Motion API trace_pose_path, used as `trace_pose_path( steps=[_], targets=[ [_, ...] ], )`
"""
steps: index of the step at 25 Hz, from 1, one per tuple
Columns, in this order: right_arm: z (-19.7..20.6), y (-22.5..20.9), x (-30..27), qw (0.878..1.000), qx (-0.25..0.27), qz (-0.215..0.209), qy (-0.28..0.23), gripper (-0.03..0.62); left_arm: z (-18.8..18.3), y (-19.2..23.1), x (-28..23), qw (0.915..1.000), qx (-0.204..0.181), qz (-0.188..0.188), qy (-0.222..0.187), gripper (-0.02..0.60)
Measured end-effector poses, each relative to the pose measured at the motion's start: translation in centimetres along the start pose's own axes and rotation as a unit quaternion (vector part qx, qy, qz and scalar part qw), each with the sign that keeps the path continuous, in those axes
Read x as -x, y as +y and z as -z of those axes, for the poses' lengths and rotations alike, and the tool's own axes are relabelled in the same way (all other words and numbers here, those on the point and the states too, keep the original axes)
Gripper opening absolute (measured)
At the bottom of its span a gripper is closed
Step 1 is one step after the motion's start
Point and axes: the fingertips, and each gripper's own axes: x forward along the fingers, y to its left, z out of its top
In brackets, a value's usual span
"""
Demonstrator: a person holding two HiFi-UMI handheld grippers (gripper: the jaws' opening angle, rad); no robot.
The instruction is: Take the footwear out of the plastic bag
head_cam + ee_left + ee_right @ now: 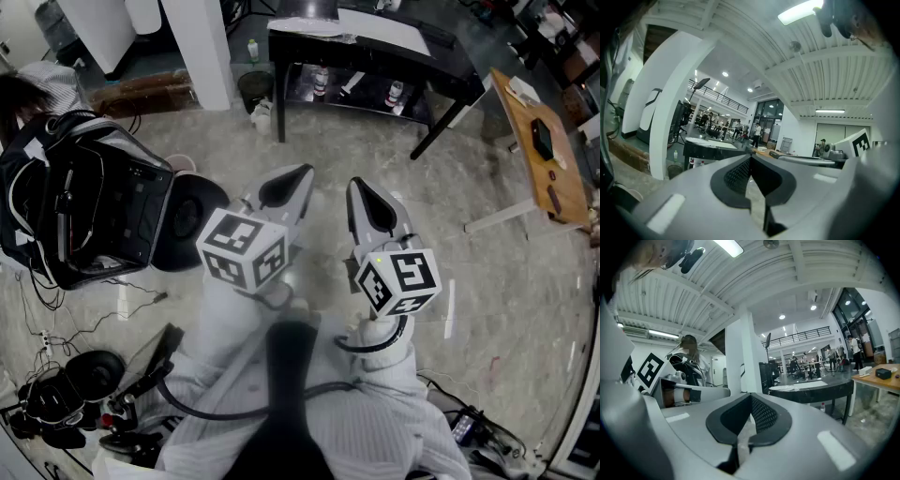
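Note:
No plastic bag and no footwear appear in any view. In the head view both grippers are held side by side in front of the person's white sleeves, above the marble floor, pointing forward. My left gripper is shut with nothing in it, its marker cube below it. My right gripper is also shut and empty. In the left gripper view the black pads of the left gripper meet at the tip. The right gripper view shows the right gripper with its pads closed together the same way. Both gripper views look out across a large hall.
A black table stands ahead, with a white pillar to its left. A wooden table is at the right. An open black bag lies at the left, with cables and black gear on the floor near it.

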Motion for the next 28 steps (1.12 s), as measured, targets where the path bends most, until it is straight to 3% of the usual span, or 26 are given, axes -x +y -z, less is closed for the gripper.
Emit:
trace_pose_path(
  steps=[13,20,24,28],
  targets=[
    [-0.9,-4.6,-1.6,1.000,-0.018,-0.007,0.004,0.014,-0.5,-0.4,-5.0,0.9999,0.008,-0.010,0.007,0.002],
    [1.8,-6.4,-0.8,0.999,-0.039,-0.006,0.014,0.014,2.4,0.0,-5.5,0.9994,0.019,-0.021,0.018,0.002],
    [3.3,-9.7,-4.0,0.998,-0.047,-0.006,0.039,0.014,3.8,2.4,-9.2,0.9982,0.041,-0.026,0.034,0.002],
    [3.7,-14.6,-10.8,0.997,-0.055,-0.010,0.049,0.014,3.2,6.8,-15.5,0.9979,0.047,-0.028,0.036,0.002]
  ],
)
